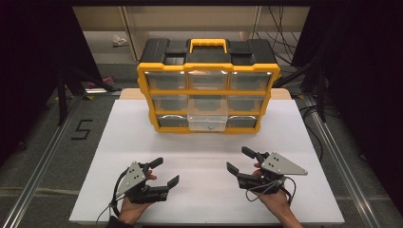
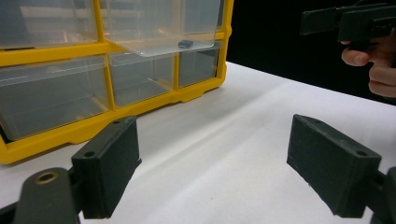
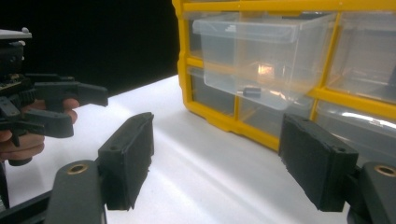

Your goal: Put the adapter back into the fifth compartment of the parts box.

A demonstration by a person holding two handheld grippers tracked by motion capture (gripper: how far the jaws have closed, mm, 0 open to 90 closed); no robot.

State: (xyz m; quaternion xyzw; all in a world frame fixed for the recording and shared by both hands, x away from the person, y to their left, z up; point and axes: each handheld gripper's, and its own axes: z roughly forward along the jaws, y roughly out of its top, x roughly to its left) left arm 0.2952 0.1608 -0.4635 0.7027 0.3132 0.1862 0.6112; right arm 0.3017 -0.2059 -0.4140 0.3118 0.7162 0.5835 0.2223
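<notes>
Marking the floor left of the table (image 1: 119, 142) is a black "5" (image 1: 81, 129), the one piece of writing that can be read. Centred at the table's far edge stands a yellow organizer (image 1: 207, 90) with clear drawers and a yellow handle (image 1: 208, 45) on its black top. Its middle drawer (image 1: 207, 115) is pulled out toward the person, and a small dark part (image 3: 251, 91) lies in it. At the near side, well apart from the drawer, the left gripper (image 1: 164, 172) and right gripper (image 1: 241, 159) hover over bare white tabletop, jaws wide and empty. Cables (image 1: 285, 52) trail behind the organizer.
</notes>
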